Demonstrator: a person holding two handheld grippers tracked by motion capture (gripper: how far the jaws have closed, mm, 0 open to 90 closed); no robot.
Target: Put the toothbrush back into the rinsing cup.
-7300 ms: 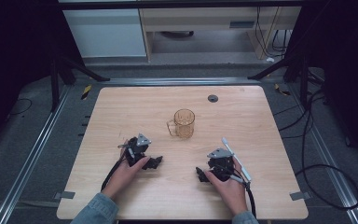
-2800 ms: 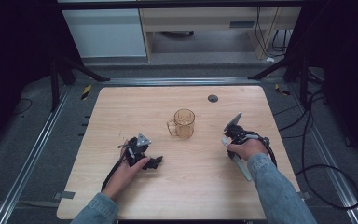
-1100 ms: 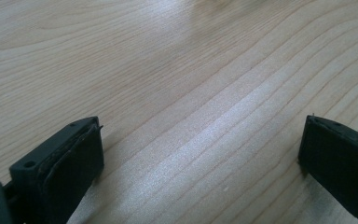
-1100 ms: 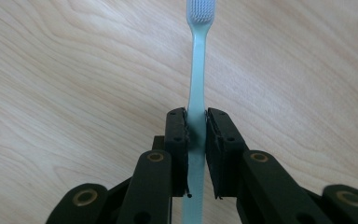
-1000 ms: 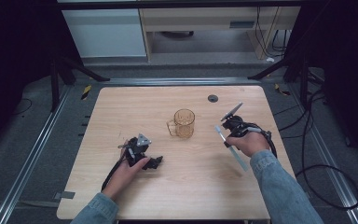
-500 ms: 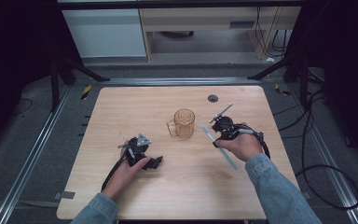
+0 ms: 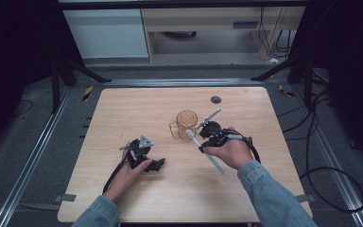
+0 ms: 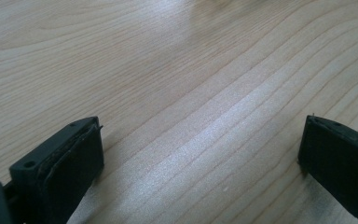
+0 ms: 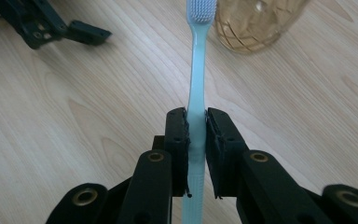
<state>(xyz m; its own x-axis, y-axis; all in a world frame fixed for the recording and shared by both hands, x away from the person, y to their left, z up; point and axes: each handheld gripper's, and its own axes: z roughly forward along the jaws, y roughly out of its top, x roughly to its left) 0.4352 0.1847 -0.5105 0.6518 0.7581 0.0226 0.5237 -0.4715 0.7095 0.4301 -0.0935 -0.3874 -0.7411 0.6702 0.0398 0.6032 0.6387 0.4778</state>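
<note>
My right gripper (image 7: 203, 145) is shut on the handle of a light blue toothbrush (image 7: 208, 153), held just right of an amber glass mug (image 7: 186, 122). In the right gripper view the toothbrush (image 9: 196, 74) runs straight up between the jaws, and its white bristle head reaches the mug (image 9: 256, 21). The brush head (image 7: 189, 134) sits close to the mug's base. My left gripper (image 7: 157, 164) rests on the wooden table (image 7: 123, 113) at the front left. It is open, and the left gripper view has bare wood between its fingertips (image 8: 200, 135).
A small dark round disc (image 7: 216, 99) lies near the table's far edge. Black cables trail from both grippers over the front and right edges. The left gripper (image 9: 51, 25) lies at the top left of the right gripper view. Metal rails and dark floor surround the table.
My right gripper has moved from the table's front right up and leftward to the mug, bringing the toothbrush with it. The left gripper has stayed put.
</note>
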